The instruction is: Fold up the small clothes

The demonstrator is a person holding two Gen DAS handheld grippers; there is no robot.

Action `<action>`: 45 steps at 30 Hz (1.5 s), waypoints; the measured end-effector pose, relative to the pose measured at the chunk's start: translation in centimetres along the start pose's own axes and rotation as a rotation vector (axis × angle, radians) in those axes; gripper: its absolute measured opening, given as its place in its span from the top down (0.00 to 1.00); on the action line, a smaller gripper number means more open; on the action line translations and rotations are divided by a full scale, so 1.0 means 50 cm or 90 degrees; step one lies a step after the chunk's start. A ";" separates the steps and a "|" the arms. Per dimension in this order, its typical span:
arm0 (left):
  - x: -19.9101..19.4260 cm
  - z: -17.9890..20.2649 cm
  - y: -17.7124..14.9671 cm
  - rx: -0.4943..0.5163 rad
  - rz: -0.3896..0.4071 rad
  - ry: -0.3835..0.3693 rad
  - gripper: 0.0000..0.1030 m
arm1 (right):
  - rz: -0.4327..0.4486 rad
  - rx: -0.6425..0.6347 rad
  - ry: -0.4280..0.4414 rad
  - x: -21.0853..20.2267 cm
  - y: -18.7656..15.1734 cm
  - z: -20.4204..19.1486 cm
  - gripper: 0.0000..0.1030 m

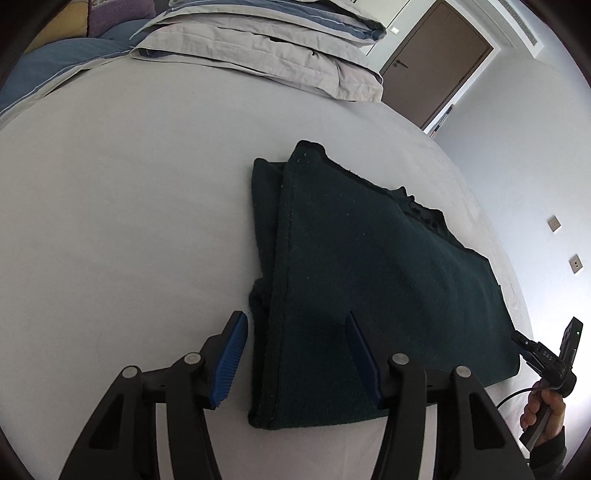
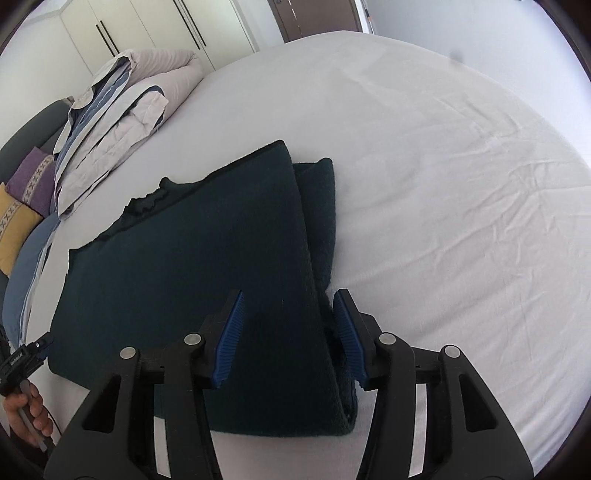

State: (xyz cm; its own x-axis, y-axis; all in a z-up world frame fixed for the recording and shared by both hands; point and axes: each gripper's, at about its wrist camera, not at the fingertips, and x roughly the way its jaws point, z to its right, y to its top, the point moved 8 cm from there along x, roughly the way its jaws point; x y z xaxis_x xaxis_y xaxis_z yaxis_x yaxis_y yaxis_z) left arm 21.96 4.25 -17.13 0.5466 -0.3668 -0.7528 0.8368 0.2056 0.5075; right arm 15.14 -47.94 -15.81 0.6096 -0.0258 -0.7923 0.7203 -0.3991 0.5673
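Note:
A dark green garment (image 1: pixel 369 280) lies folded flat on the white bed sheet (image 1: pixel 129 221), with a narrower folded strip showing along one long side. My left gripper (image 1: pixel 295 319) hovers open over the garment's near left edge. One blue pad (image 1: pixel 231 358) is above the sheet and the other is above the cloth. My right gripper (image 2: pixel 289 297) is open over the same garment (image 2: pixel 192 258) at its near right edge, its pads (image 2: pixel 347 332) straddling the folded strip. Neither gripper presses on the cloth. A person's hand (image 1: pixel 546 410) holds the right gripper's handle.
A folded grey and blue duvet (image 1: pixel 266 44) is stacked at the head of the bed, with purple and yellow cushions (image 2: pixel 22 199) beside it. A brown door (image 1: pixel 436 62) and white wardrobe doors (image 2: pixel 155 29) stand beyond. Wrinkled sheet (image 2: pixel 461 184) spreads to the right.

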 end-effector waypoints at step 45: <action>-0.005 -0.026 -0.036 0.021 -0.003 0.023 0.91 | -0.016 0.066 0.031 -0.049 -0.065 0.059 0.95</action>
State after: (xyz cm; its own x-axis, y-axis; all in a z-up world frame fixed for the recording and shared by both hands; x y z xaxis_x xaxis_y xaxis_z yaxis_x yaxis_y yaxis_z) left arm 20.34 5.14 -18.39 0.5443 -0.3344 -0.7694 0.8379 0.1733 0.5175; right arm 10.31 -49.29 -16.37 0.6090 0.0283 -0.7926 0.6989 -0.4915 0.5195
